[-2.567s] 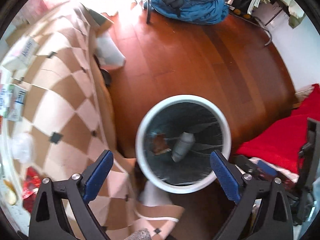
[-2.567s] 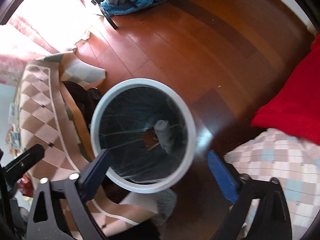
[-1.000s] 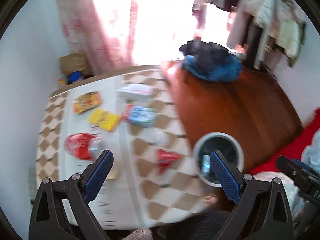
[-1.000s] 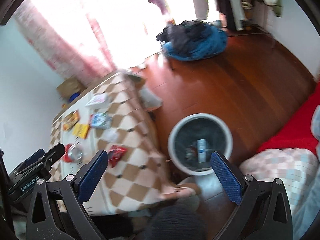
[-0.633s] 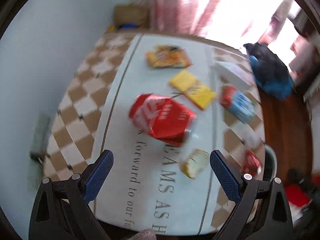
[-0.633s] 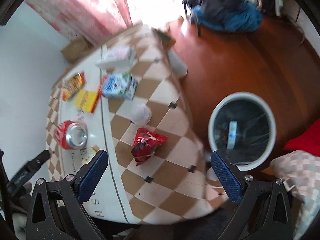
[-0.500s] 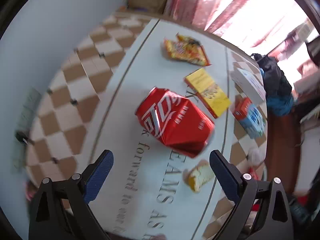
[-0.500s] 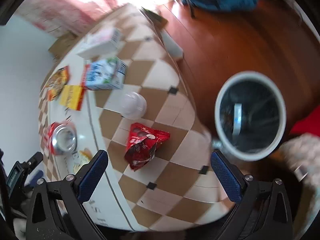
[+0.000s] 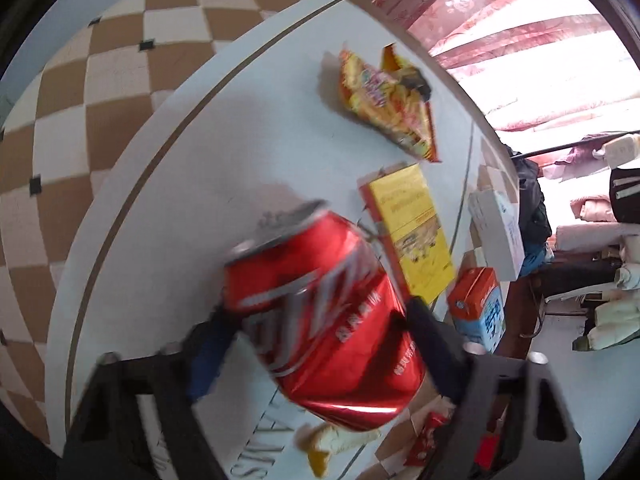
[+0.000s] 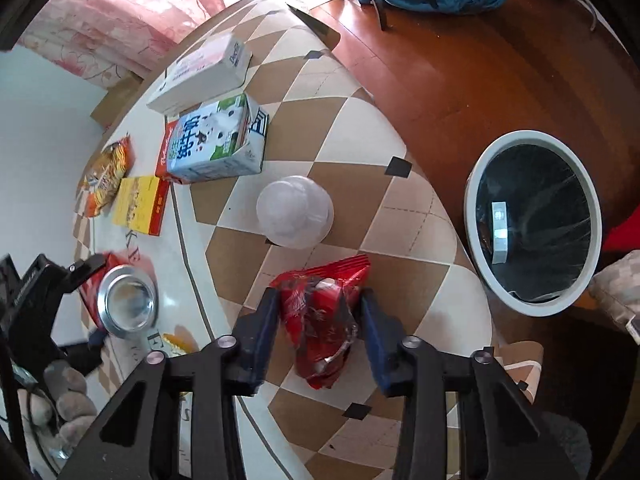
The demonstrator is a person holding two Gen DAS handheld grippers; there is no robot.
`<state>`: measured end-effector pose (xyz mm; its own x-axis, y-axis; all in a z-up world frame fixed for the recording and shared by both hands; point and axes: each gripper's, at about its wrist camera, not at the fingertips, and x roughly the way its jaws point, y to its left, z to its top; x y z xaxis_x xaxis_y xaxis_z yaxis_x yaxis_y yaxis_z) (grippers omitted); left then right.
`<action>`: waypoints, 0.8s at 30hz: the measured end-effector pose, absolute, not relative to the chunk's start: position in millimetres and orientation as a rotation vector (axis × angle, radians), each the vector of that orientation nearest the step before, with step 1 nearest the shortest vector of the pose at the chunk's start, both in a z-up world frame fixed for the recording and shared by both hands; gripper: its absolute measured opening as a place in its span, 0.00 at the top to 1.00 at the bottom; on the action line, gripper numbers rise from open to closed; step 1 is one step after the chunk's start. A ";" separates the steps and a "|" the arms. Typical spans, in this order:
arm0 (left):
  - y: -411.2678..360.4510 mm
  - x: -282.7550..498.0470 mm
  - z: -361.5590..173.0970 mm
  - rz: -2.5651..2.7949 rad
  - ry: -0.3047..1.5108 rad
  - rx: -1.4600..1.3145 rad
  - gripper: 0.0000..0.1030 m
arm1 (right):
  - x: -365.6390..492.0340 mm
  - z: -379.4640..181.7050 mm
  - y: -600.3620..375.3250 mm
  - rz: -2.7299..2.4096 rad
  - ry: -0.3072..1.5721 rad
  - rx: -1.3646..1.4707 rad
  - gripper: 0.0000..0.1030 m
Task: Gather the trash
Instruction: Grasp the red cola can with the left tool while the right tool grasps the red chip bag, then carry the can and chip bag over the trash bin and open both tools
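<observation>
A dented red soda can (image 9: 340, 340) stands tilted on the white table top, and my left gripper (image 9: 320, 310) is shut on its sides. In the right wrist view the same can (image 10: 126, 300) shows its silver end at the far left. My right gripper (image 10: 319, 300) is shut on a crumpled red snack wrapper (image 10: 324, 344) lying on the checkered tablecloth (image 10: 360, 128). The white-rimmed bin (image 10: 532, 136) with a black liner stands on the wooden floor to the right of the table, with some trash inside.
A milk carton (image 10: 212, 144), white box (image 10: 200, 68), clear plastic lid (image 10: 294, 212), yellow box (image 9: 412, 236) and orange snack bag (image 9: 388, 104) lie on the table. A bread piece (image 9: 332, 444) sits near the can. A hand (image 10: 60, 392) holds the left gripper.
Both grippers left the bin, swung over the table and came down. The left one closed on the red can and the right one closed on the red wrapper.
</observation>
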<state>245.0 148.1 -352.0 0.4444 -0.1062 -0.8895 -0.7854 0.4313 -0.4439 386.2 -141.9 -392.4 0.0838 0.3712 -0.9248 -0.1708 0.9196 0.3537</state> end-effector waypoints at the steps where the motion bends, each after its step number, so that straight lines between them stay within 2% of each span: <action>1: 147.3 247.3 -349.6 0.537 1.040 -1.035 0.52 | 385.6 -391.8 -140.1 0.409 1.427 0.160 0.65; 3: 144.4 251.0 -340.8 0.539 1.040 -0.963 0.53 | 384.1 -389.4 -137.7 0.411 1.410 0.141 0.77; 6: 136.8 252.1 -326.9 0.550 1.038 -0.814 0.54 | 381.6 -386.5 -136.6 0.433 1.399 0.125 0.84; 13: 115.3 247.2 -295.8 0.585 1.014 -0.496 0.55 | 372.9 -371.1 -141.5 0.487 1.366 0.115 0.90; 18: 101.3 232.0 -268.5 0.614 0.962 -0.352 0.55 | 365.4 -351.4 -150.3 0.530 1.324 0.142 0.94; 24: 80.7 208.5 -236.7 0.617 0.899 -0.231 0.55 | 358.6 -318.5 -164.5 0.580 1.266 0.178 0.95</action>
